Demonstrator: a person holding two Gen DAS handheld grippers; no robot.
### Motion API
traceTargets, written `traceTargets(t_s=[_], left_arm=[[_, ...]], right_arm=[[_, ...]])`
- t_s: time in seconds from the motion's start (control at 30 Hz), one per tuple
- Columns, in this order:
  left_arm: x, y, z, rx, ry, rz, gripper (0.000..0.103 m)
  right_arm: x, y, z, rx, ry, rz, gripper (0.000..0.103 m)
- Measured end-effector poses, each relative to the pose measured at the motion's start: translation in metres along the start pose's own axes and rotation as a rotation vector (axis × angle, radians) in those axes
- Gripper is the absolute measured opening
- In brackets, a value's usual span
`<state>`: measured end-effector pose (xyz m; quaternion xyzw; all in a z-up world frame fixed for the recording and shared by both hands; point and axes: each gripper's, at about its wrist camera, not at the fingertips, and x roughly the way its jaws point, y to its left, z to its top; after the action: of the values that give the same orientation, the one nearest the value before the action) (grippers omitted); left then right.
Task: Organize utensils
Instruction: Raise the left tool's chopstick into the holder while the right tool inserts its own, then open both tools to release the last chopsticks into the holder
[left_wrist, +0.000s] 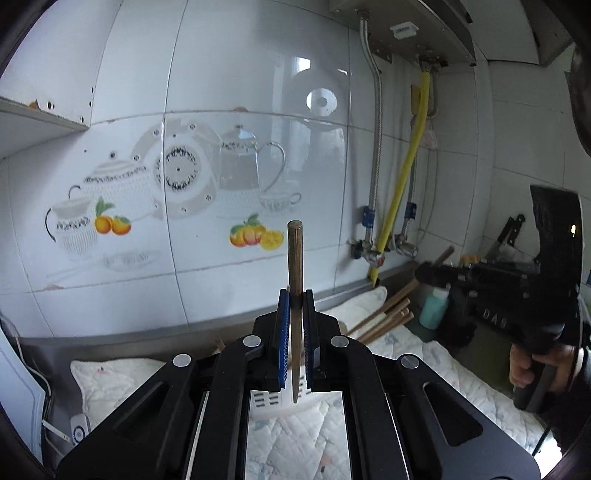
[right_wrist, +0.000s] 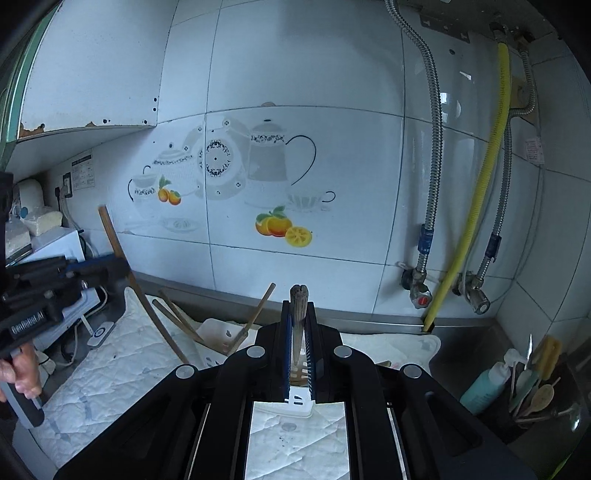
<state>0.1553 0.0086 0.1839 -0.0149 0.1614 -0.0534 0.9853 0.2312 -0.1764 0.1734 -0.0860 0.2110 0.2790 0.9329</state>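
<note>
My left gripper (left_wrist: 295, 295) is shut on one dark wooden chopstick (left_wrist: 294, 258), held upright above a white slotted utensil holder (left_wrist: 264, 402). My right gripper (right_wrist: 297, 314) is shut on a wooden chopstick (right_wrist: 299, 295) whose blunt end sticks up past the pads. A white slotted holder (right_wrist: 299, 402) lies right under it. Several more chopsticks (right_wrist: 255, 317) lean in a white basket (right_wrist: 218, 334) between the two hands. The left wrist view shows the right gripper (left_wrist: 424, 275) at the right, and the right wrist view shows the left gripper (right_wrist: 123, 267) with its chopstick (right_wrist: 110, 232).
A white quilted cloth (right_wrist: 110, 369) covers the counter below the tiled wall. A teal bottle (right_wrist: 484, 387) and a dark pot of spoons (right_wrist: 535, 398) stand at the right corner. Pipes and a yellow hose (right_wrist: 476, 206) run down the wall. A white appliance (right_wrist: 59, 243) sits at the left.
</note>
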Motion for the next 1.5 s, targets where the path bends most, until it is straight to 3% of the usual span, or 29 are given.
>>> traceTargets(t_s=[0.13, 0.27, 0.63, 0.93, 1.03, 1.2, 1.5], left_arm=[[0.008, 0.003, 0.022, 0.023, -0.054, 0.059, 0.005], [0.030, 0.014, 0.028, 0.004, -0.052, 0.091, 0.005], [0.089, 0.036, 0.000, -0.034, 0.098, 0.095, 0.006], [0.079, 0.032, -0.005, -0.017, 0.092, 0.097, 0.008], [0.065, 0.026, -0.007, -0.005, 0.081, 0.095, 0.015], [0.036, 0.017, -0.020, 0.000, 0.074, 0.084, 0.037], [-0.010, 0.007, -0.075, -0.008, 0.135, 0.072, 0.062]], right_arm=[[0.020, -0.002, -0.004, 0.000, 0.037, -0.004, 0.007], [0.034, -0.006, -0.012, 0.014, 0.061, 0.003, 0.007], [0.060, -0.009, -0.023, 0.026, 0.104, 0.020, 0.007], [0.046, -0.005, -0.021, 0.018, 0.068, 0.013, 0.008], [0.032, -0.002, -0.021, 0.018, 0.047, 0.014, 0.010], [0.003, 0.009, -0.031, 0.009, 0.019, 0.017, 0.017], [-0.045, 0.041, -0.078, 0.003, -0.007, 0.004, 0.032]])
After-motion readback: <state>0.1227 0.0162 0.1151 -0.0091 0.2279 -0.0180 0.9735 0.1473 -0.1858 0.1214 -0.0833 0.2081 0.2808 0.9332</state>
